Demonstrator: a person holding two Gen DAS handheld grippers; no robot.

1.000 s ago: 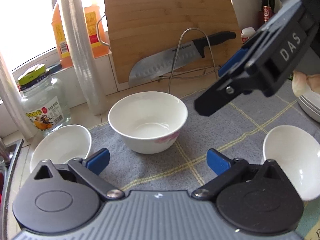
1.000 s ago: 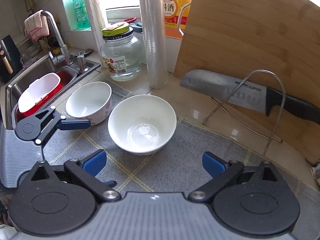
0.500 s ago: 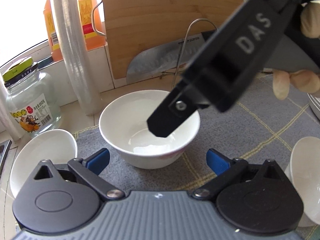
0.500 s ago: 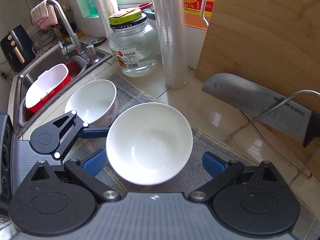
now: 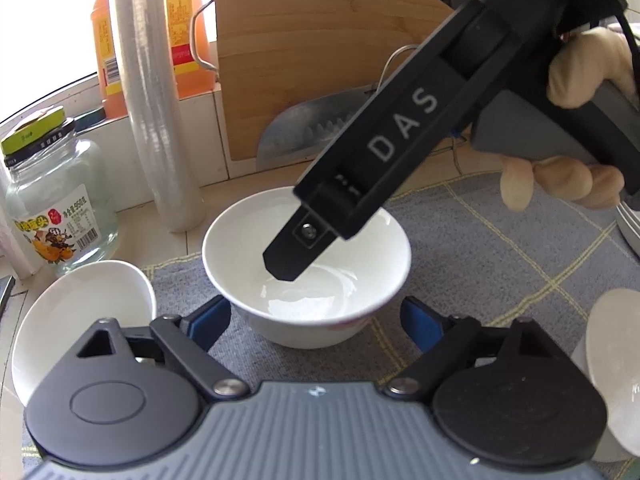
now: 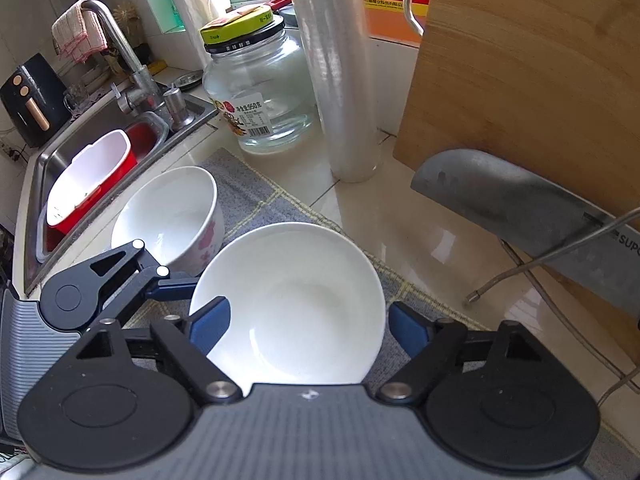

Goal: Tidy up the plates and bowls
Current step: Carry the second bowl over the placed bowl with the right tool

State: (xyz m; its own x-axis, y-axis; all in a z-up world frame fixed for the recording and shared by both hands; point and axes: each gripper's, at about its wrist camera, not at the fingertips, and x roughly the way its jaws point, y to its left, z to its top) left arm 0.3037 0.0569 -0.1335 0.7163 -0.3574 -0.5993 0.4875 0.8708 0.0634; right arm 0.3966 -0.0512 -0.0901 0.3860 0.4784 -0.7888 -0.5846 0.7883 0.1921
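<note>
A white bowl stands on the grey checked mat. My left gripper is open, its blue pads either side of the bowl's near wall. My right gripper is open and straddles the same bowl from above; one of its fingers reaches down inside the bowl. A second white bowl with pink flowers sits to the left, also in the left wrist view. A third white bowl sits at the right edge.
A glass jar, a roll of cling film, an orange bottle and a bamboo cutting board with a knife on a wire rack line the back. The sink holds a red tub. Stacked plates lie far right.
Both grippers have closed in on the middle bowl. The right gripper has come down so that its finger is inside the bowl, and the bowl now sits between both pairs of pads.
</note>
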